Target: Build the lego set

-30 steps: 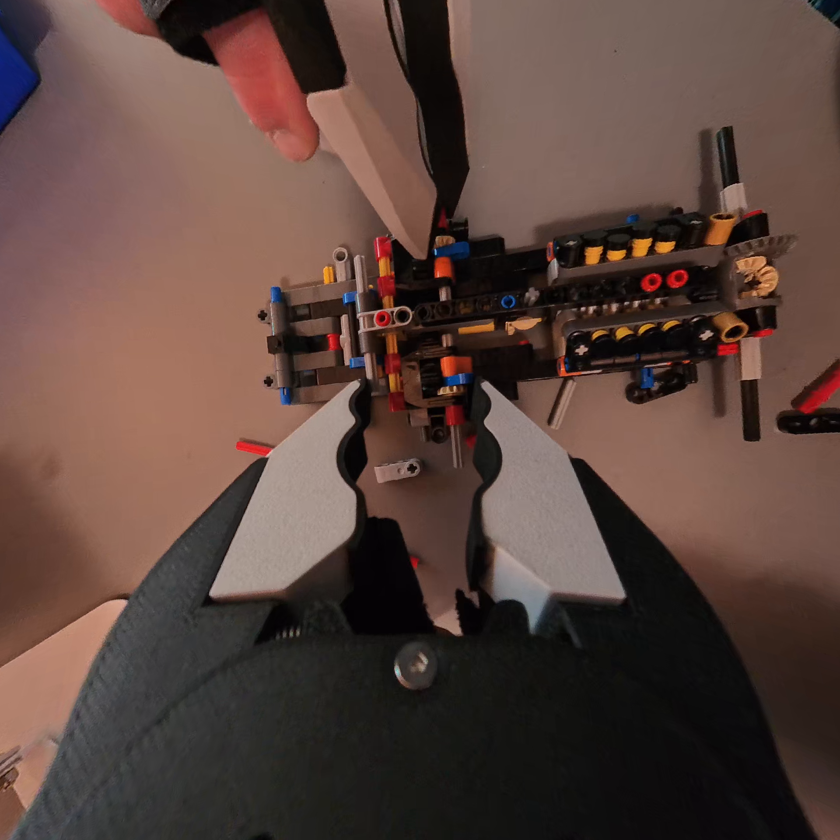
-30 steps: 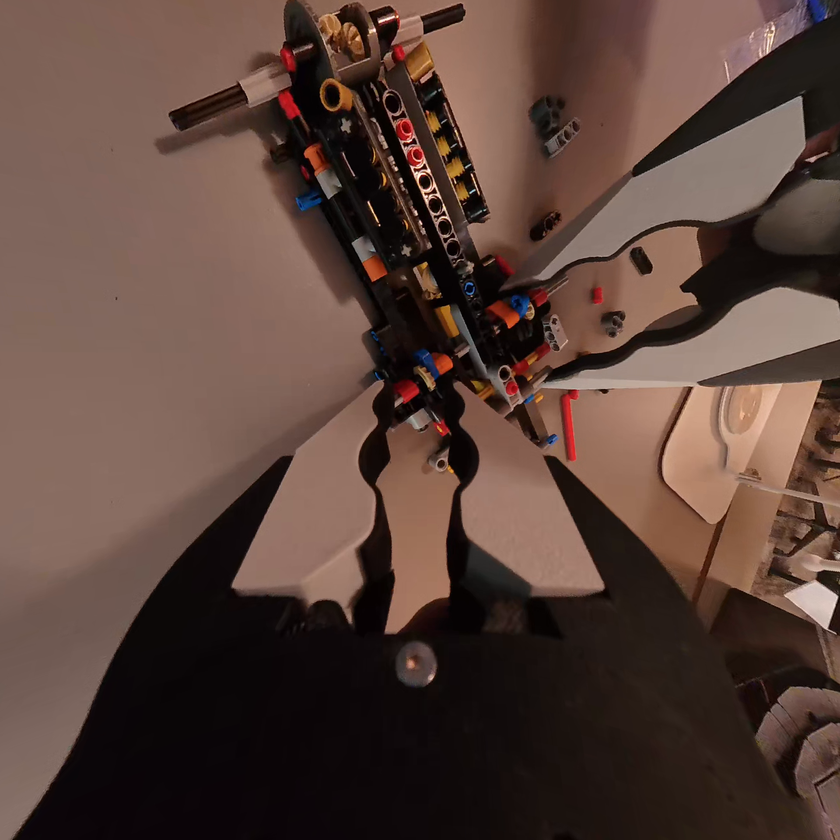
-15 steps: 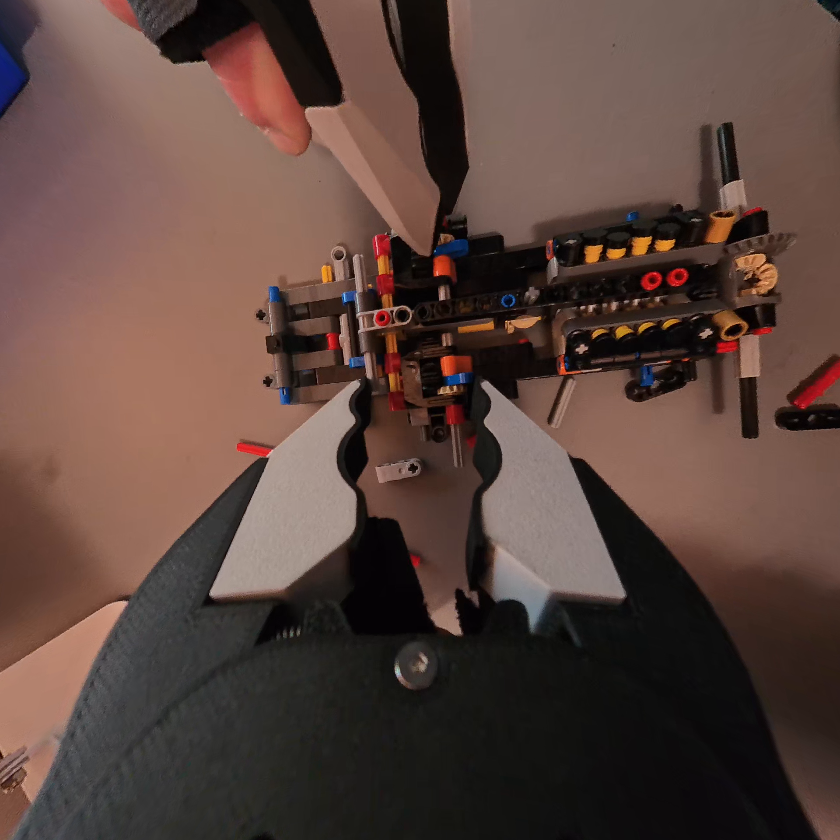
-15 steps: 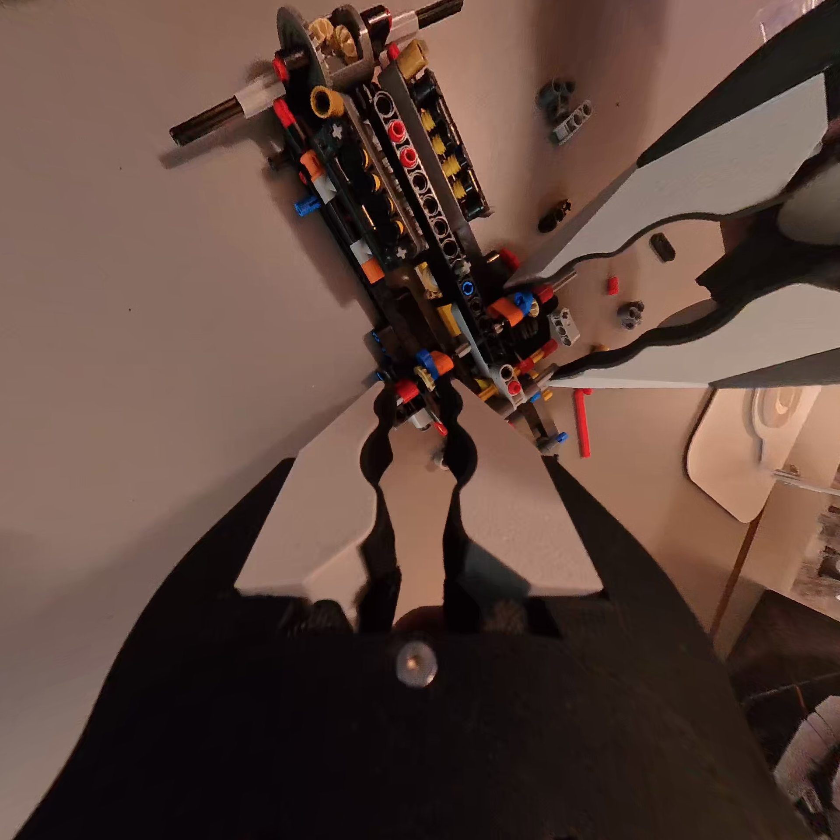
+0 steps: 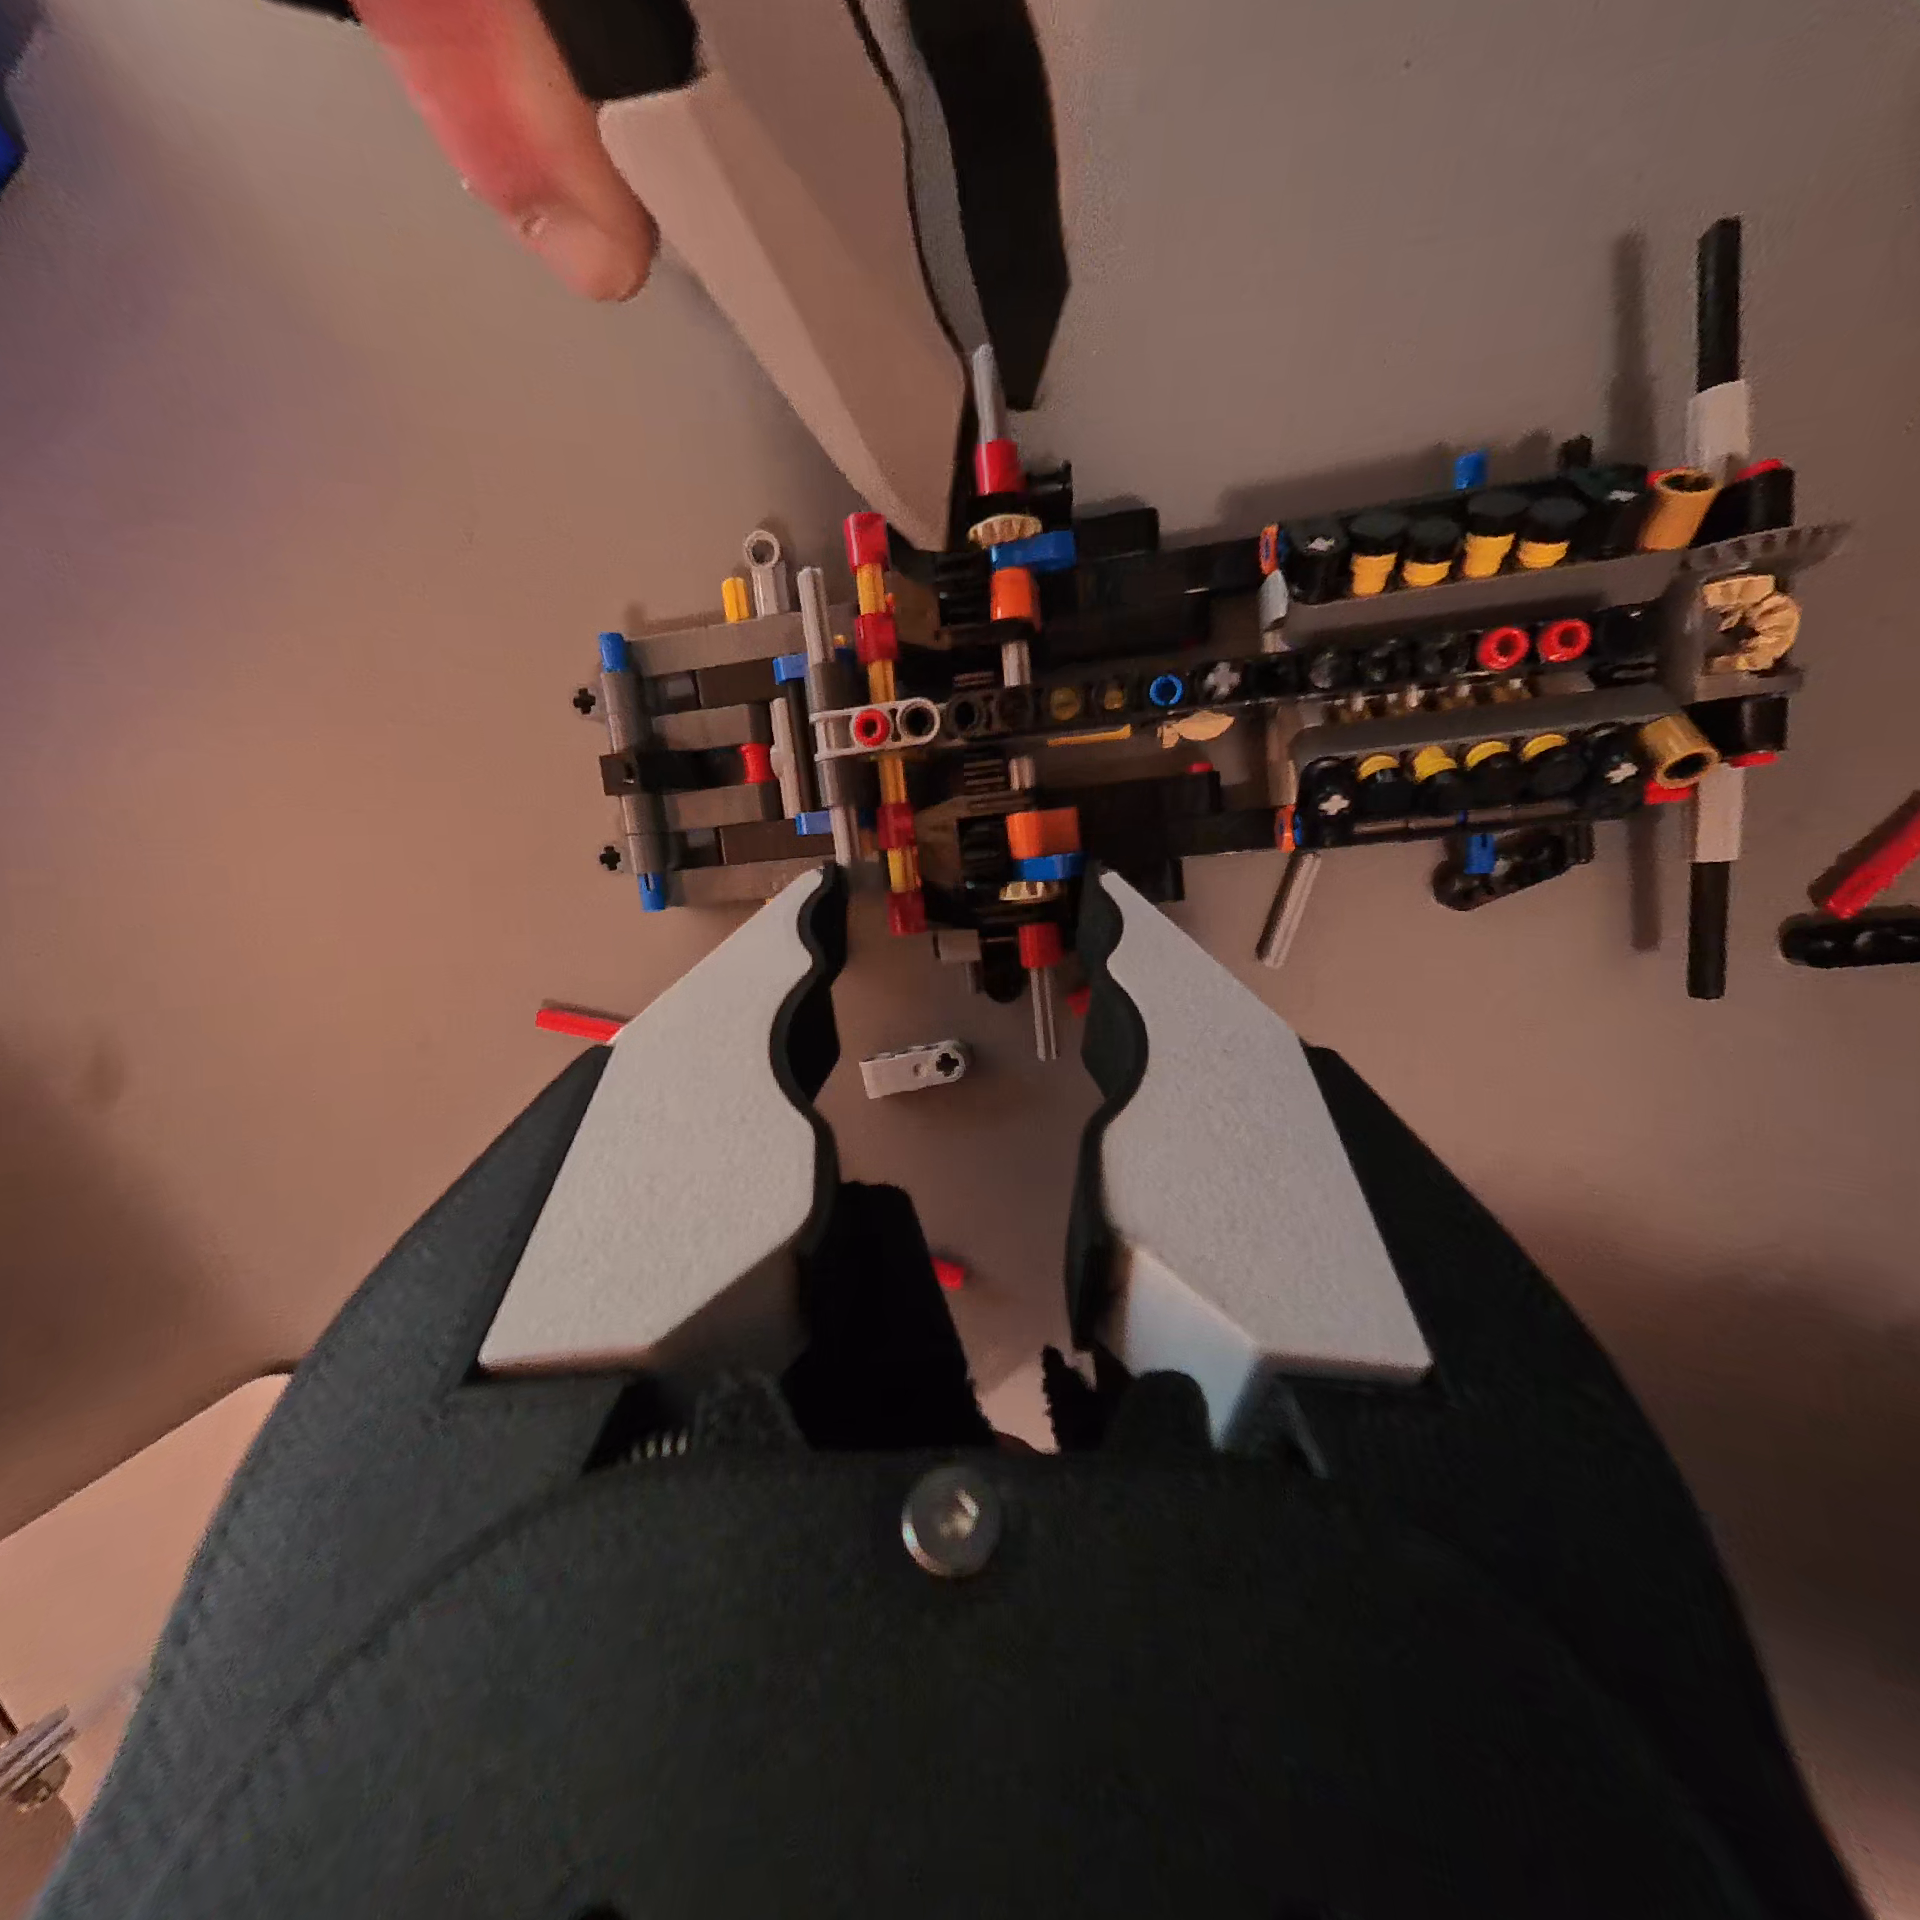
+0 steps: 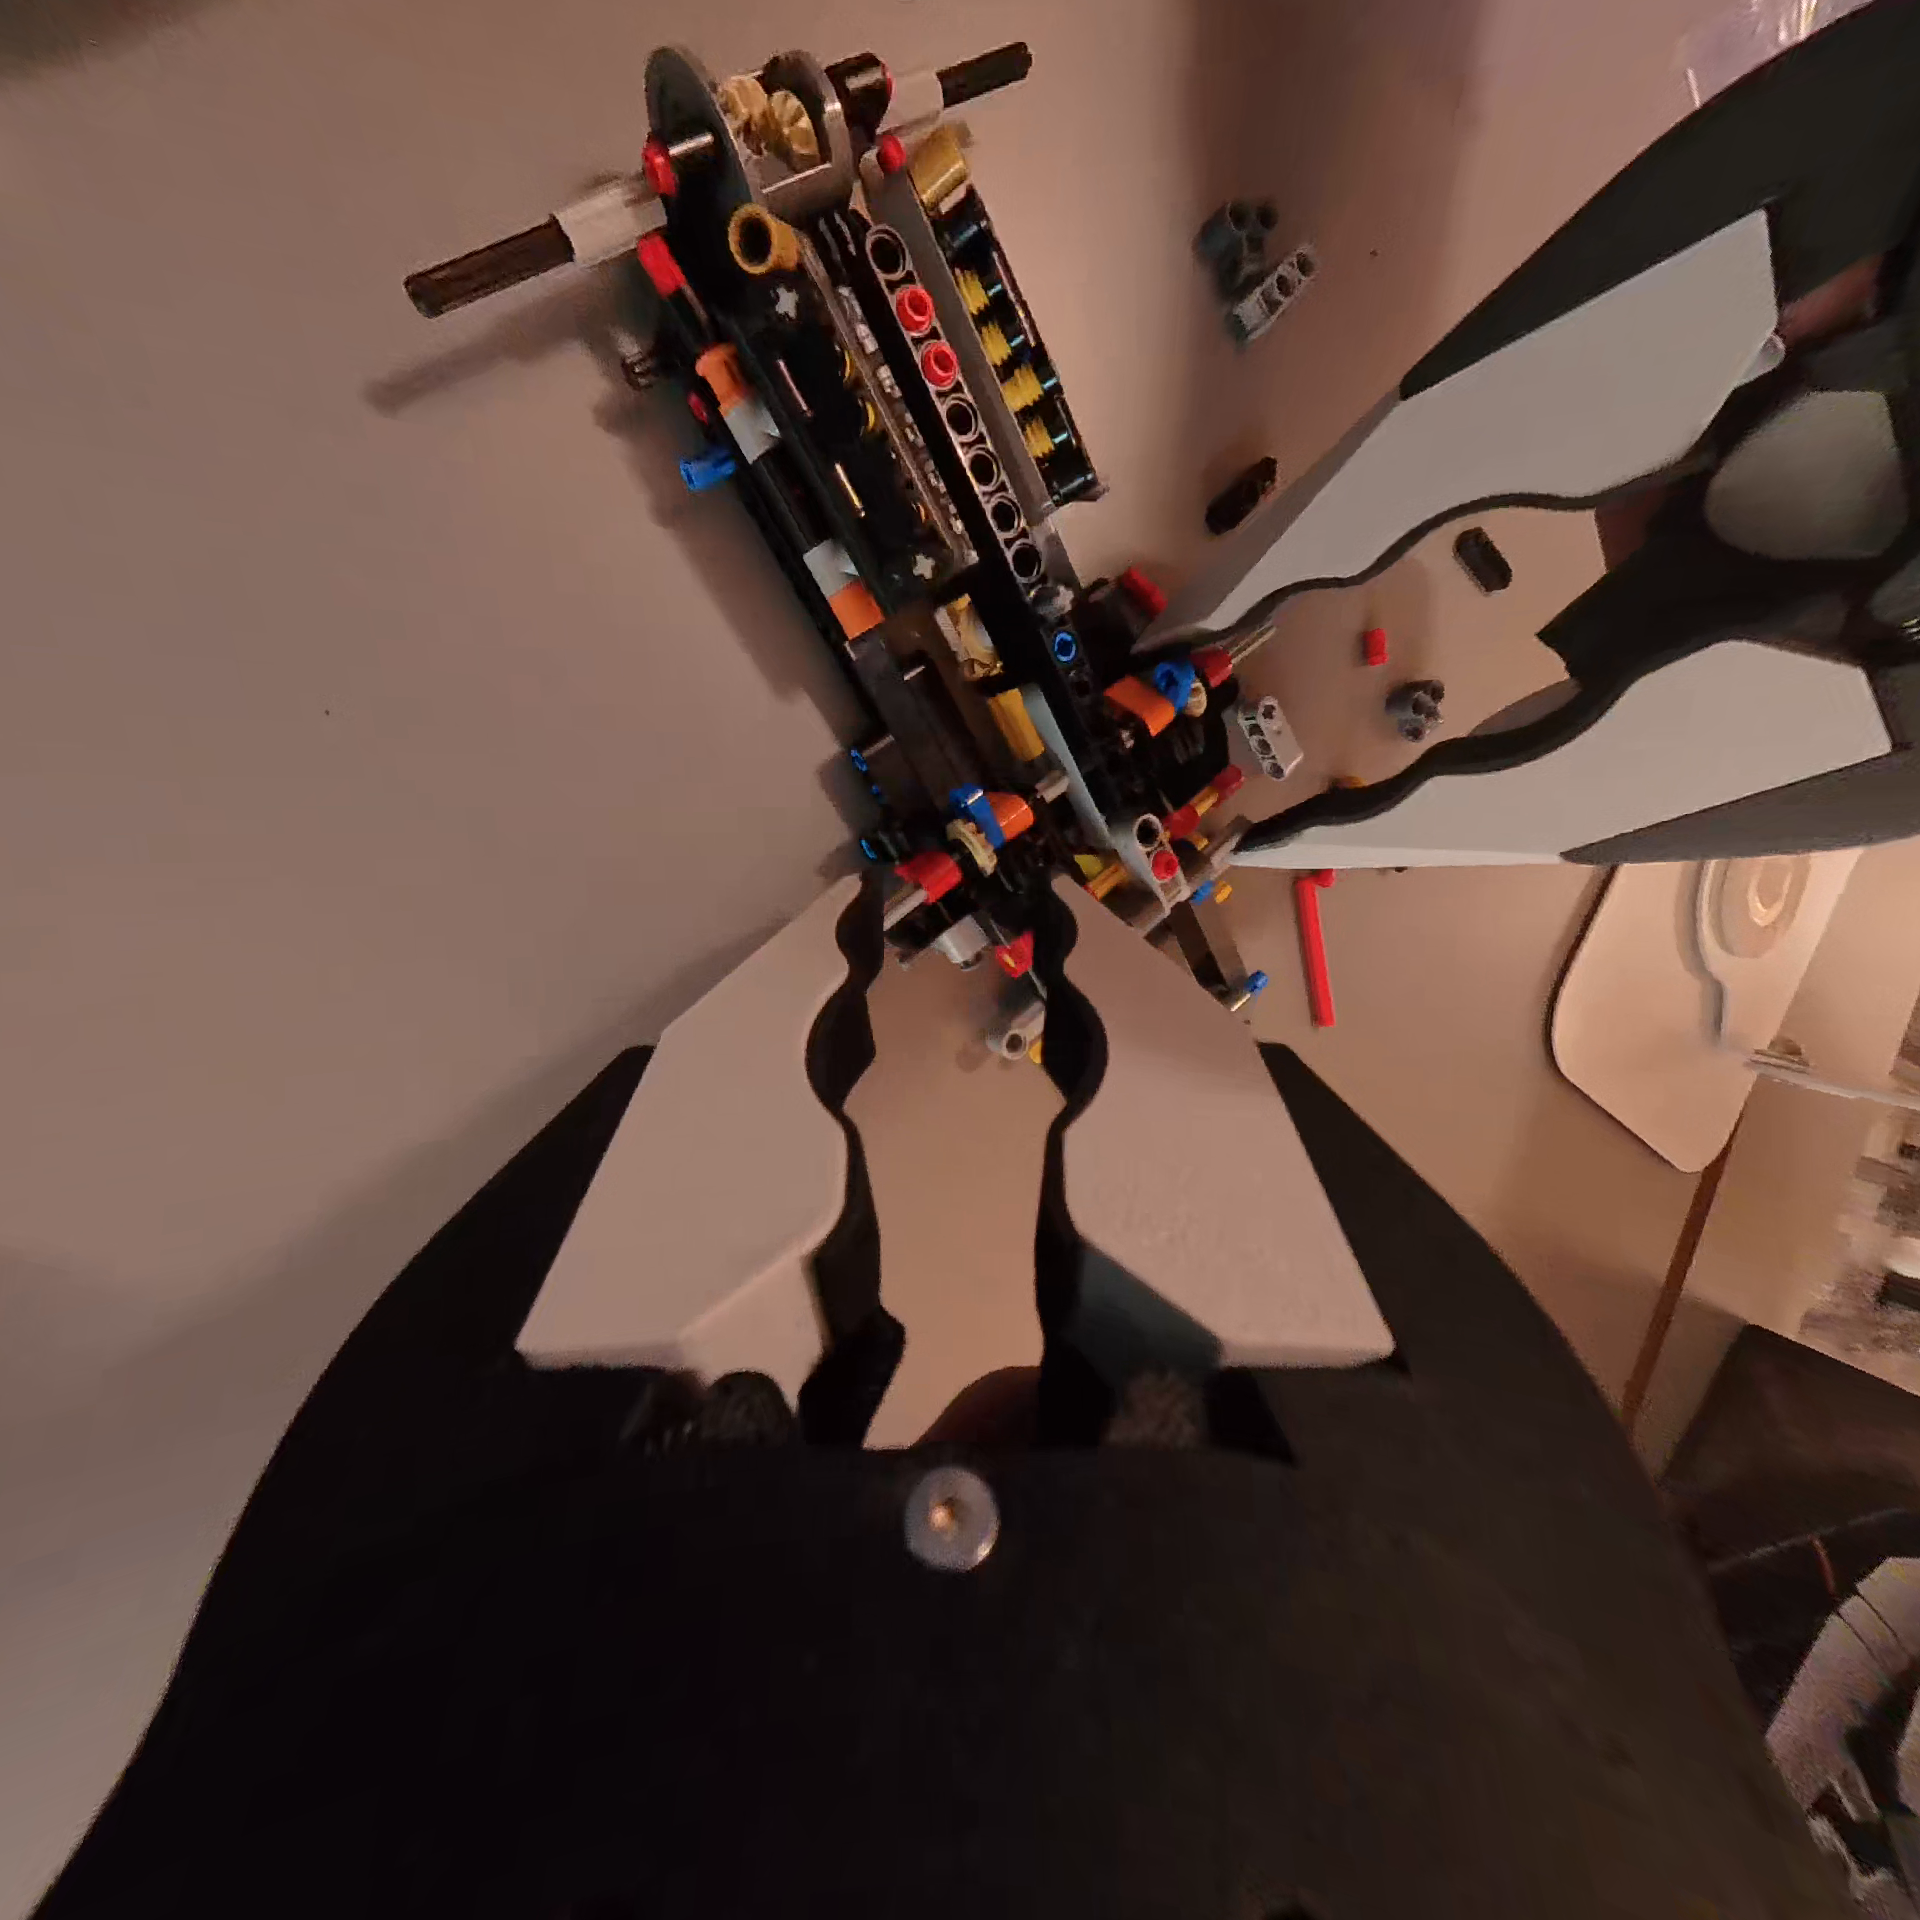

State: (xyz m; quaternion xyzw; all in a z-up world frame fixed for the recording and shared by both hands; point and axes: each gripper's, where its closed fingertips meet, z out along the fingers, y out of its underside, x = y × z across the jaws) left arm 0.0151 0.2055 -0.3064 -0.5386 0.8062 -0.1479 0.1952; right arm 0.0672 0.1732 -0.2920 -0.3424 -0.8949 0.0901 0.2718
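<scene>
The left tongs (image 5: 961, 904), jaws apart and gripping nothing, brace the lego chassis (image 5: 1143, 717) at 6 o'clock on the table (image 5: 260, 623), apparently steadying it, while the right tongs (image 5: 961, 457), likewise parted, meet its 12 o'clock axle (image 5: 987, 405).
</scene>
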